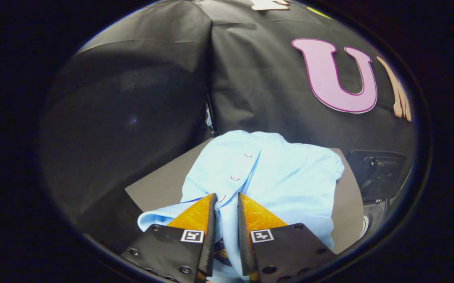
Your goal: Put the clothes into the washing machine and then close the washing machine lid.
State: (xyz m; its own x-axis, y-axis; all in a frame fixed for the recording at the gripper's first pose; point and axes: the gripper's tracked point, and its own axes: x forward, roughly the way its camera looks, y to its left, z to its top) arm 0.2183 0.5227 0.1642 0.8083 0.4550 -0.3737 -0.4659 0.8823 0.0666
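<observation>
Hand-held gripper (pixel 227 198) — fingers nearly closed, pinching fold of light blue shirt (pixel 274 177) along buttoned placket (three small buttons showing). Shirt lying crumpled on grey tabletop (pixel 156 186), spreading ahead of fingers and off to their right, one edge trailing beneath left finger. Dark machine (pixel 376 173) sitting beyond shirt at tabletop's right side — details too dim to tell.
</observation>
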